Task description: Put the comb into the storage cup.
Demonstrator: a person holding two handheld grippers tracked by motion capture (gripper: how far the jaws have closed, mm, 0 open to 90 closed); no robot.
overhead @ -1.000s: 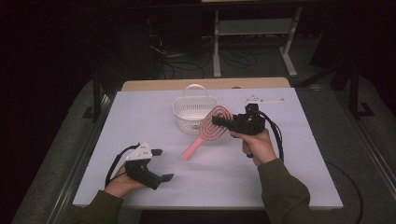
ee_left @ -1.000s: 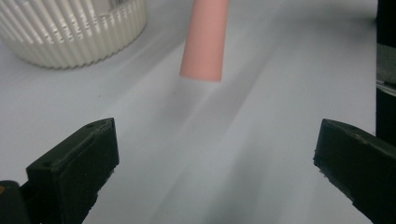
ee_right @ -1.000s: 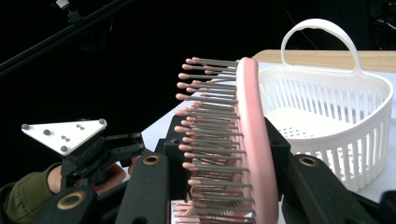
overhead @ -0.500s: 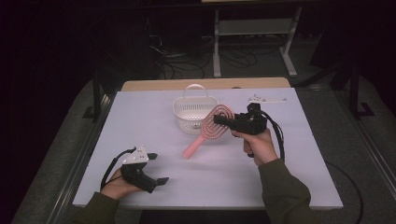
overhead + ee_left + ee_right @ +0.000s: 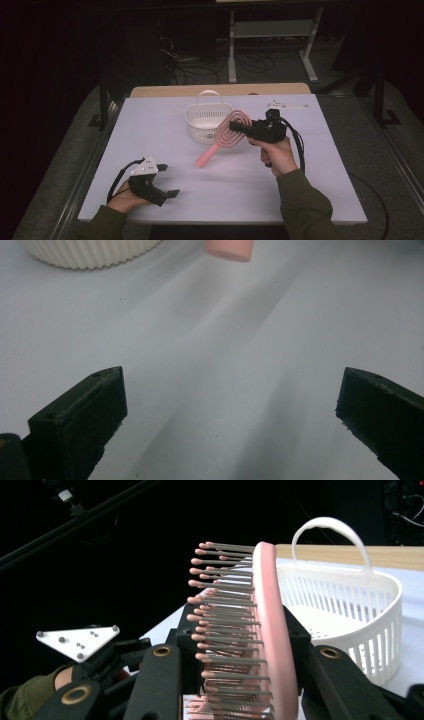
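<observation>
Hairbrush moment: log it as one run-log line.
right gripper: shut on pink hairbrush head, lifted beside white basket | left gripper: open, empty, low over table

Fixed overhead from the near side, looking forward and down across the whole white table (image 5: 150,125), both forearms entering from the bottom edge. Left gripper view riding low and close above the tabletop, facing toward the basket (image 5: 90,252) and the brush (image 5: 229,249) handle end at its top edge. Right gripper view pressed close against the brush (image 5: 265,630), with the basket (image 5: 350,615) behind, shared by all three.
</observation>
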